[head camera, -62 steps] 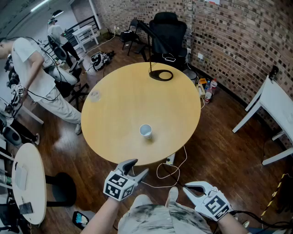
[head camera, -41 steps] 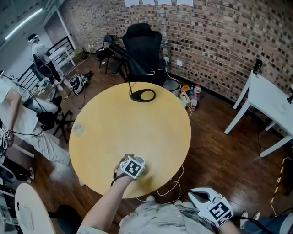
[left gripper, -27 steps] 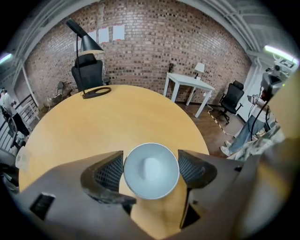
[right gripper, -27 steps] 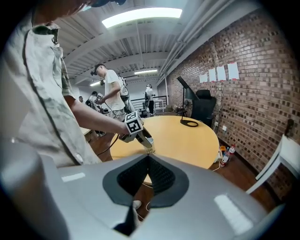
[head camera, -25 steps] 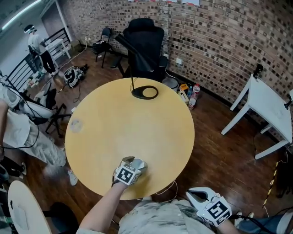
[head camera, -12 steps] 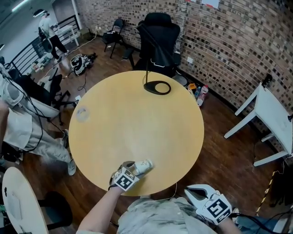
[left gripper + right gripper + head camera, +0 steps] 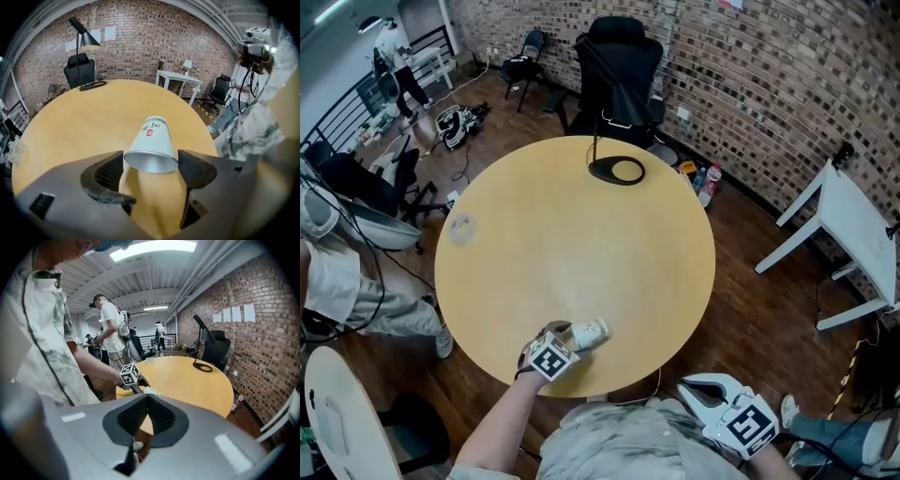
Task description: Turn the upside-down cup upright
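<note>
A white paper cup [image 7: 589, 332] with red print lies tipped on its side near the front edge of the round wooden table [image 7: 581, 225]. My left gripper [image 7: 567, 330] has the cup's mouth end between its jaws. In the left gripper view the cup [image 7: 152, 143] points away, its silver-lined rim touching both pads, and the left gripper [image 7: 151, 161] jaws are opening. My right gripper [image 7: 689, 389] hangs off the table at the lower right. In its own view the right gripper [image 7: 148, 399] pads meet with nothing between them.
A black lamp base [image 7: 617, 170] stands at the table's far edge, with a black office chair [image 7: 614, 56] behind it. A small clear object [image 7: 461, 228] sits at the table's left. A white table [image 7: 862, 225] is at the right, and a person [image 7: 337, 272] at the left.
My left gripper reached the upside-down cup, closed on it, drew it toward the table's front edge and tipped it onto its side. The right gripper stayed low at the right.
</note>
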Tool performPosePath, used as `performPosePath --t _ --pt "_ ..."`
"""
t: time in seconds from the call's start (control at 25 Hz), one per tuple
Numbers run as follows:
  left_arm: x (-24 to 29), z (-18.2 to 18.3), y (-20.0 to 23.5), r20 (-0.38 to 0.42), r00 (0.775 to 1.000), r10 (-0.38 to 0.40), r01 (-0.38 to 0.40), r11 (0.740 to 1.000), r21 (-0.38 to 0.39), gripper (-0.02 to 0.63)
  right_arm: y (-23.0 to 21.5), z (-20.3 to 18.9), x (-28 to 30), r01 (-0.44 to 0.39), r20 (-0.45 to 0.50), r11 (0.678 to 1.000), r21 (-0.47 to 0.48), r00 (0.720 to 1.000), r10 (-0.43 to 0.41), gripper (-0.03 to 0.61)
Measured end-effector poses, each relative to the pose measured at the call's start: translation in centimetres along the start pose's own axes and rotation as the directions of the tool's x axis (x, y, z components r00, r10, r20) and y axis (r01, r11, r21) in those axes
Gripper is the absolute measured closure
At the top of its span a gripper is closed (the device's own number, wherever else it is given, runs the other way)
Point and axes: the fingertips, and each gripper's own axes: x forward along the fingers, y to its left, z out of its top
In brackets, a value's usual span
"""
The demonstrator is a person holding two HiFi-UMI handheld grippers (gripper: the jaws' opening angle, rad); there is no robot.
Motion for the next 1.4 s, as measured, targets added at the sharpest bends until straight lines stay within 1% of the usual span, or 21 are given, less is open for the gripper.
performPosePath --t 0.12,0.2,0.28,0.36,0.4,0.44,0.48,0.6,0.64,0.72,0.8,0.84,0.88,0.92,1.0,1.04,1.08,1.12,1.2,1.28,1.4 --pt "-0.8 0.6 0.0 0.012 1.000 -0.012 0.013 1.000 -0.026 0.202 -0.2 -0.5 -0.4 0.014 -0.004 1.000 0.006 1.000 -0.014 0.575" --pt "-1.6 2.1 0.0 0.023 1.000 0.004 -0.004 1.000 -0.016 0.192 -0.3 -1.0 -0.8 0.015 0.005 1.000 0.012 1.000 -0.015 0.575" --pt "-1.7 3.9 -0.4 -0.012 0.999 0.033 -0.033 0.999 0.037 0.192 -0.8 -1.5 -1.3 0.024 0.005 0.999 0.025 1.000 -0.024 0.575" --pt "-0.8 5.1 -0.9 -0.106 0.993 0.057 -0.045 0.992 0.119 0.219 -1.2 -1.7 -1.8 0.027 0.004 0.999 0.032 1.000 -0.027 0.575" --pt "-0.1 5.4 -1.2 -0.167 0.984 0.070 -0.043 0.986 0.161 0.228 -1.3 -1.9 -2.0 0.030 0.004 0.999 0.035 1.000 -0.030 0.575" --pt "0.7 5.4 -1.4 -0.229 0.970 0.083 -0.037 0.980 0.197 0.251 -1.4 -2.2 -2.2 0.028 0.008 0.999 0.038 1.000 -0.028 0.575" --pt "1.5 5.3 -1.5 -0.291 0.952 0.091 -0.025 0.974 0.224 0.255 -1.5 -2.5 -2.4 0.025 0.012 0.999 0.040 1.000 -0.025 0.575" --pt "3.4 4.5 -1.9 -0.430 0.898 0.094 0.017 0.969 0.246 0.267 -1.7 -3.2 -3.0 0.028 0.007 0.998 0.057 1.000 -0.028 0.575" --pt "3.9 4.3 -1.9 -0.455 0.886 0.092 0.024 0.970 0.244 0.272 -1.8 -3.5 -3.3 0.031 0.004 0.998 0.061 1.000 -0.031 0.575" --pt "4.4 4.0 -1.9 -0.484 0.870 0.092 0.030 0.971 0.239 0.332 -2.1 -4.2 -3.8 0.036 -0.001 0.997 0.069 0.999 -0.036 0.575" --pt "4.4 4.1 -1.7 -0.491 0.868 0.078 0.040 0.974 0.224 0.330 -2.4 -4.8 -4.2 0.041 -0.002 0.996 0.076 0.999 -0.041 0.576" --pt "4.2 4.4 -1.8 -0.480 0.875 0.062 0.045 0.977 0.210 0.334 -2.6 -5.0 -4.4 0.043 -0.004 0.996 0.078 0.999 -0.043 0.575" --pt "3.9 4.9 -1.9 -0.453 0.891 0.045 0.047 0.981 0.190 0.337 -2.7 -5.1 -4.5 0.044 -0.006 0.996 0.079 0.999 -0.044 0.575" --pt "3.6 5.5 -2.0 -0.408 0.912 0.030 0.041 0.986 0.164 0.339 -2.8 -5.2 -4.7 0.045 -0.007 0.996 0.080 0.999 -0.045 0.575" --pt "2.9 7.4 -1.9 -0.270 0.963 0.013 0.015 0.995 0.099 0.341 -3.1 -5.0 -5.0 0.057 -0.011 0.995 0.083 0.998 -0.056 0.575" --pt "2.5 8.7 -1.6 -0.180 0.984 0.016 -0.005 0.998 0.064 0.341 -3.3 -4.9 -5.1 0.063 -0.014 0.995 0.083 0.998 -0.062 0.576" --pt "2.1 9.8 -1.3 -0.087 0.996 0.021 -0.019 1.000 0.023 0.341 -3.3 -4.9 -5.1 0.060 -0.016 0.995 0.082 0.998 -0.059 0.575" --pt "1.7 10.7 -1.1 0.002 1.000 0.020 -0.019 1.000 -0.024 0.341 -3.1 -5.1 -5.1 0.048 -0.014 0.996 0.077 0.999 -0.047 0.575" --pt "1.2 11.7 -1.0 0.143 0.989 0.029 -0.015 0.994 -0.104 0.342 -2.9 -5.4 -5.0 0.028 -0.018 0.998 0.063 0.999 -0.027 0.575" --pt "0.7 12.1 -0.8 0.243 0.968 0.062 -0.028 0.990 -0.140 0.342 -2.9 -5.4 -4.8 0.020 -0.028 0.999 0.048 0.999 -0.019 0.575" --pt "0.0 12.4 -0.2 0.364 0.924 0.113 -0.053 0.984 -0.172 0.342 -2.6 -5.0 -4.4 0.012 -0.052 1.000 0.027 0.999 -0.010 0.576"
